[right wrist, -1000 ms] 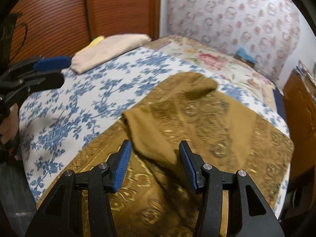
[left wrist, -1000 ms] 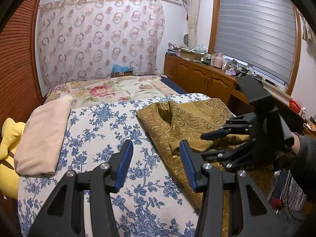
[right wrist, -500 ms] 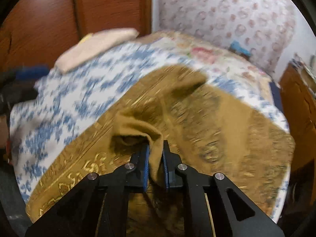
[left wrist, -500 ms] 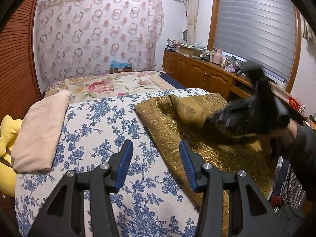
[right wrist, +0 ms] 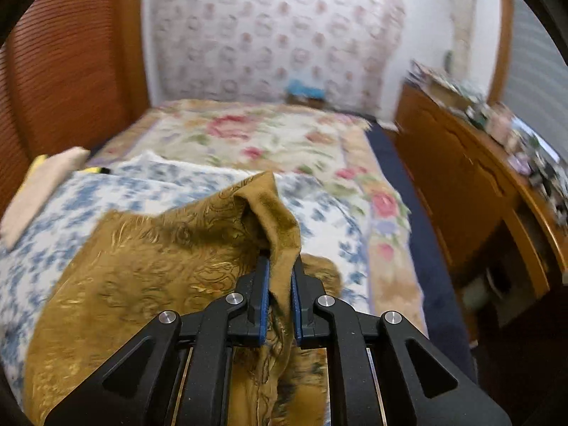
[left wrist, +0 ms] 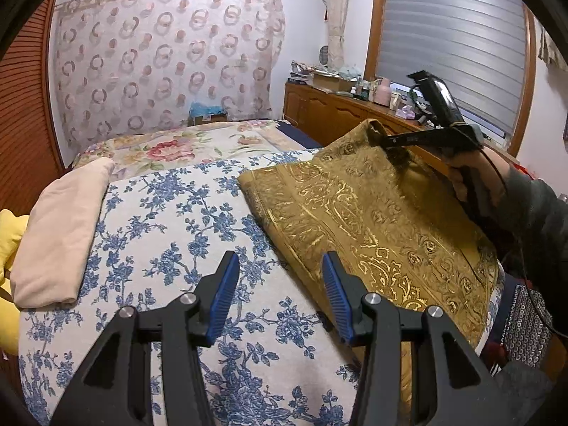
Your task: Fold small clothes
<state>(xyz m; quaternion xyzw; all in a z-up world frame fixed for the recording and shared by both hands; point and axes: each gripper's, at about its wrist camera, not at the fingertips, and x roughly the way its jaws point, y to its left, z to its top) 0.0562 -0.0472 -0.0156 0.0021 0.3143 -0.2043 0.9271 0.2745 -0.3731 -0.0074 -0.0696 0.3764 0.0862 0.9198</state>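
Step in hand looks like the first fold or a spread-out of the gold cloth (left wrist: 372, 213): 1 corner is up off the bed (left wrist: 170, 213), the rest lies flat on the right half of the blue-flowered cover, near edge hanging toward the person. Right gripper (right wrist: 279, 293) has its fingers (right wrist: 263, 284) clamped tight on that raised corner, fabric bunched between the blue pads; in the left wrist view it holds the corner high at far right, with a hand (left wrist: 475, 174) and dark sleeve behind it. Left gripper (left wrist: 277, 291) hovers over the cover just left of the cloth's near-left edge, fingers about half open, nothing between them. Next move probably calls for carrying the corner across to the opposite edge and laying it flat, with the left gripper pinning or taking a second corner so the cloth doesn't drag. Room: bedroom, patterned curtain (left wrist: 167, 56) on the far wall, window blind (left wrist: 454, 35) and cluttered wooden cabinet (left wrist: 337, 113) at right. Folded beige cloth (left wrist: 60, 227) and a yellow item (left wrist: 10, 234) at the bed's left edge.
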